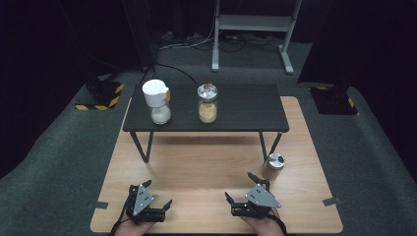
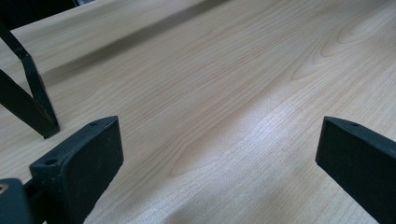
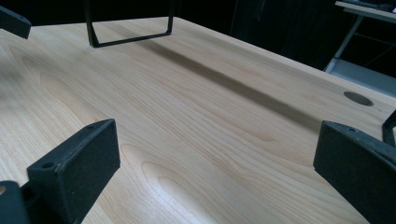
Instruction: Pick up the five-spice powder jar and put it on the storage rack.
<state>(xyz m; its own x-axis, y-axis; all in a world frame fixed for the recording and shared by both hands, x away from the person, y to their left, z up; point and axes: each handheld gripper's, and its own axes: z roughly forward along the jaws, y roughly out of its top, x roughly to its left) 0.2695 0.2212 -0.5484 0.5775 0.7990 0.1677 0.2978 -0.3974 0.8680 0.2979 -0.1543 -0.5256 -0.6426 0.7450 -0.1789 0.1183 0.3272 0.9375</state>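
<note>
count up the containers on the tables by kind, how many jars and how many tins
glass jars: 2, the white-lidded jar and the silver-lidded jar, both on the black raised table
metal tins: 1, the small silver tin on the wooden table just ahead of the right gripper
total: 3

Lab: hazard-striped floor blocks [image 1: 101, 96]

Wooden table [image 1: 196, 167]: black riser [image 1: 236, 108]; metal tin [image 1: 274, 164]; both hand-held grippers.
</note>
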